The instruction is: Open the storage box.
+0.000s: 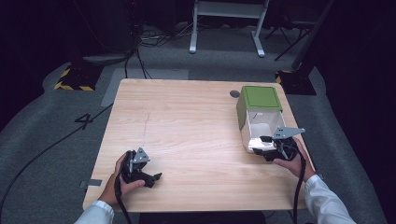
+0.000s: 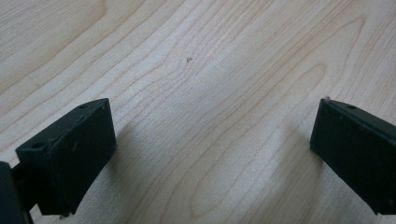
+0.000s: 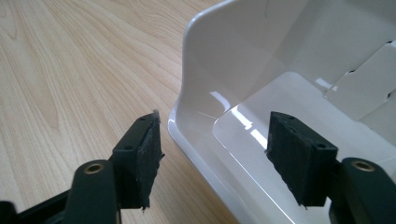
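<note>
Right claw (image 3: 212, 154) spread wide, straddling near wall of green-and-white plastic bin (image 1: 258, 116) — nothing gripped; left claw (image 2: 212, 154) wide, empty — far off on pale wooden surface (image 1: 196, 135).

Bare table (image 1: 187, 130) left; green-topped white box (image 1: 259, 116) blocks right side.

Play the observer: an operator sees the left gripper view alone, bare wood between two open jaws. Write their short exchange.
Operator: What else is on the table?
Observer: A green-and-white bin lies on its side at the right, its open mouth toward the person.
Operator: Where is the right gripper?
Observer: The right gripper is at the bin's mouth, with the white rim between its open jaws.
Operator: Is the bin empty?
Observer: The visible white interior holds nothing.
</note>
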Demonstrator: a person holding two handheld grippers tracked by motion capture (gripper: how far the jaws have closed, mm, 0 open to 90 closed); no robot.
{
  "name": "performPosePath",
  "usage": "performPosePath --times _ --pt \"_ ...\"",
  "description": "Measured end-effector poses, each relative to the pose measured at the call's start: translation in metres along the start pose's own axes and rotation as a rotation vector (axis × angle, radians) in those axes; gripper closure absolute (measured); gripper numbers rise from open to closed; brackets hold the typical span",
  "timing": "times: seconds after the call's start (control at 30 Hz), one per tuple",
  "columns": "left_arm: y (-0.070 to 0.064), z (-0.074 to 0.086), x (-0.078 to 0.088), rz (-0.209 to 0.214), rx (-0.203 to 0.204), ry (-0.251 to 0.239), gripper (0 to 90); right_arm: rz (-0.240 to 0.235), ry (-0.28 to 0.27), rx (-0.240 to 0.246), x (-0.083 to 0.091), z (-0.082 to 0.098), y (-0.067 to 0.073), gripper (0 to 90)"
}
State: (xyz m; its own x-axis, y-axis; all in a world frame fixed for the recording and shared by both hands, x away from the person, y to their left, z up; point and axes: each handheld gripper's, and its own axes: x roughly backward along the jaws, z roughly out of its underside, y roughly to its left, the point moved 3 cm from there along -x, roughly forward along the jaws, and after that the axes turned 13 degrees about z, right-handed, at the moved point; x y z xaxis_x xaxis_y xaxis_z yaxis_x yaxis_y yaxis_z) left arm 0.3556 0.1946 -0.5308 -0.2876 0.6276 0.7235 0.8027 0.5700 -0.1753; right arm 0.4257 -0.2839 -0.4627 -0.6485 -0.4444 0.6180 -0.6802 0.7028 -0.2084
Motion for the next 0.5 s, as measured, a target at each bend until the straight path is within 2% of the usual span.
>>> performPosePath --times 0.27,0.5 --pt "0.000 0.000 0.000 0.000 0.000 0.000 0.5 0.038 -0.006 0.045 0.009 -0.003 0.001 27.8" --pt "0.000 0.000 0.000 0.000 0.000 0.000 0.5 0.063 -0.009 0.048 0.020 -0.001 0.001 23.2"
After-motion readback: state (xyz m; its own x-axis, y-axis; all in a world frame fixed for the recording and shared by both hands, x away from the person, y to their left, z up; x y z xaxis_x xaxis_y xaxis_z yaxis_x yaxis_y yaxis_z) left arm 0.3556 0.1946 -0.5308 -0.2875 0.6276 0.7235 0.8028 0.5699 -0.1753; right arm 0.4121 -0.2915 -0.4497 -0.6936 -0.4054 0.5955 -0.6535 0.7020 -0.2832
